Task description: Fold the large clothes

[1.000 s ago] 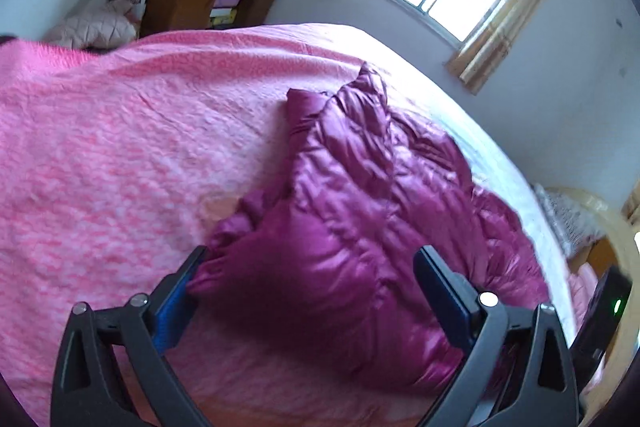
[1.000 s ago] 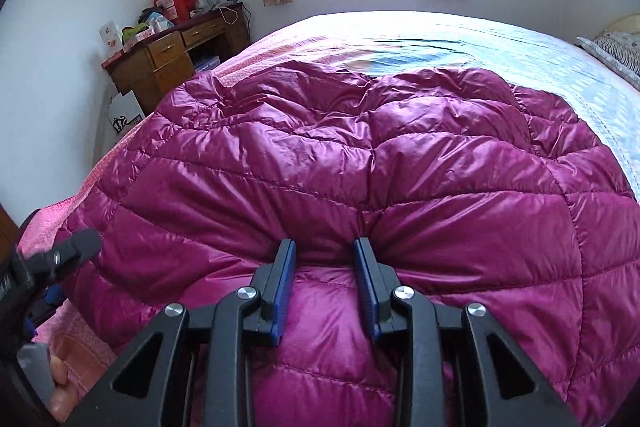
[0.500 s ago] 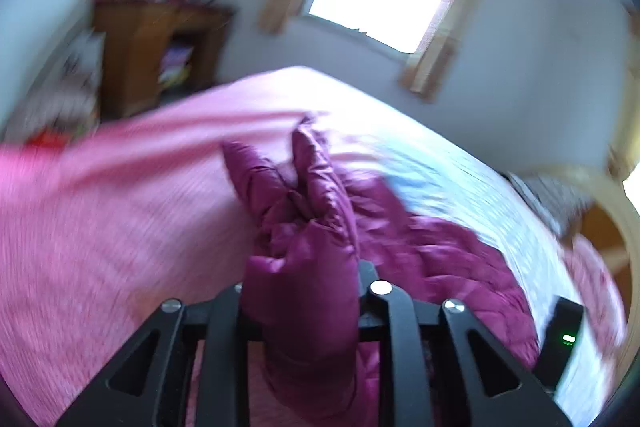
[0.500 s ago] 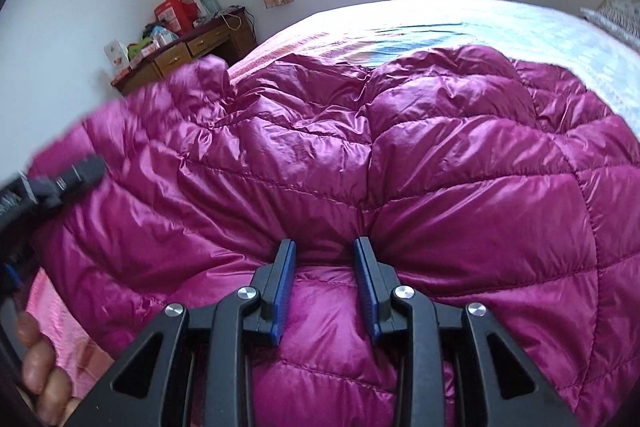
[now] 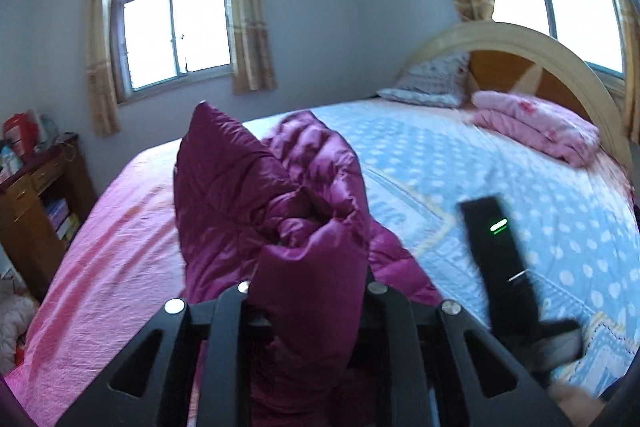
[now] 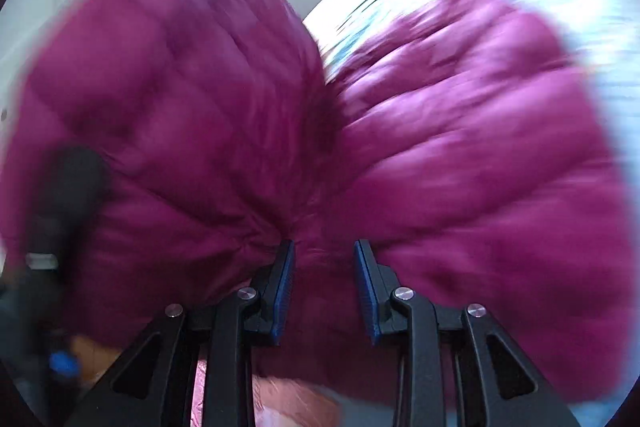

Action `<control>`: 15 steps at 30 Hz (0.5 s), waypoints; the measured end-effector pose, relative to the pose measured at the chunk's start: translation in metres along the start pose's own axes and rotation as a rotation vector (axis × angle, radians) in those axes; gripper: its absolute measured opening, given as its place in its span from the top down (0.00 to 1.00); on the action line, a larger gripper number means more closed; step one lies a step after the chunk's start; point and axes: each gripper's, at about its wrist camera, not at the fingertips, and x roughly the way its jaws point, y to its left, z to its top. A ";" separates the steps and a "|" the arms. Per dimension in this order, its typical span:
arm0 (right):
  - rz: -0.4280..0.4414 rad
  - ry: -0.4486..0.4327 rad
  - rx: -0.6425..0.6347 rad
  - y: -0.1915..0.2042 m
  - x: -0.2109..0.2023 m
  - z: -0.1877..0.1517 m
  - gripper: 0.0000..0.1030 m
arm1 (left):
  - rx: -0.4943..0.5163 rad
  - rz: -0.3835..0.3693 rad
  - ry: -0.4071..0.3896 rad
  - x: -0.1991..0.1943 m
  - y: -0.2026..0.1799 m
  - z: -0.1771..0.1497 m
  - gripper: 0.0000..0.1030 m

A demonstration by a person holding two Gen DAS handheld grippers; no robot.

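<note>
Magenta down jacket (image 5: pixel 256 195) rises in a bunched heap in the left wrist view, over a bed (image 5: pixel 460 163) whose cover is pink on the left and blue with white dots on the right. The left gripper (image 5: pixel 308 279) is pressed onto a thick fold of it, the padding bulging up between the fingers. A black device with a green light (image 5: pixel 498 259) shows near right; a folded pink quilt (image 5: pixel 536 127) lies far right by the headboard (image 5: pixel 520 43).

From the right wrist, badly blurred, the jacket (image 6: pixel 460 147) fills the frame. The right gripper (image 6: pixel 324 287) pinches its near edge between blue pads (image 6: pixel 282 291).
</note>
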 end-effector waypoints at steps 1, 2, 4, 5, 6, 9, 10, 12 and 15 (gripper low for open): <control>-0.009 -0.036 0.014 -0.011 -0.021 0.000 0.69 | 0.016 -0.018 0.015 0.005 -0.007 -0.002 0.81; -0.024 -0.078 0.035 -0.024 -0.042 -0.002 0.69 | 0.037 -0.032 0.030 0.010 -0.018 -0.004 0.81; -0.043 -0.137 0.072 -0.046 -0.073 -0.008 0.69 | 0.074 -0.059 0.073 0.024 -0.038 -0.015 0.81; -0.054 -0.161 0.088 -0.056 -0.086 -0.012 0.69 | 0.078 -0.079 0.101 0.030 -0.047 -0.020 0.81; -0.072 -0.181 0.096 -0.065 -0.096 -0.017 0.69 | 0.081 -0.093 0.123 0.034 -0.052 -0.022 0.81; -0.108 -0.192 0.113 -0.086 -0.109 -0.026 0.69 | 0.122 -0.100 0.195 0.053 -0.075 -0.037 0.81; -0.113 -0.191 0.122 -0.090 -0.110 -0.029 0.69 | 0.138 -0.089 0.210 0.058 -0.080 -0.042 0.81; -0.106 -0.198 0.130 -0.094 -0.111 -0.031 0.69 | 0.170 -0.076 0.217 0.062 -0.088 -0.052 0.79; -0.127 -0.241 0.102 -0.091 -0.122 -0.026 0.67 | 0.198 -0.060 0.223 0.063 -0.095 -0.057 0.67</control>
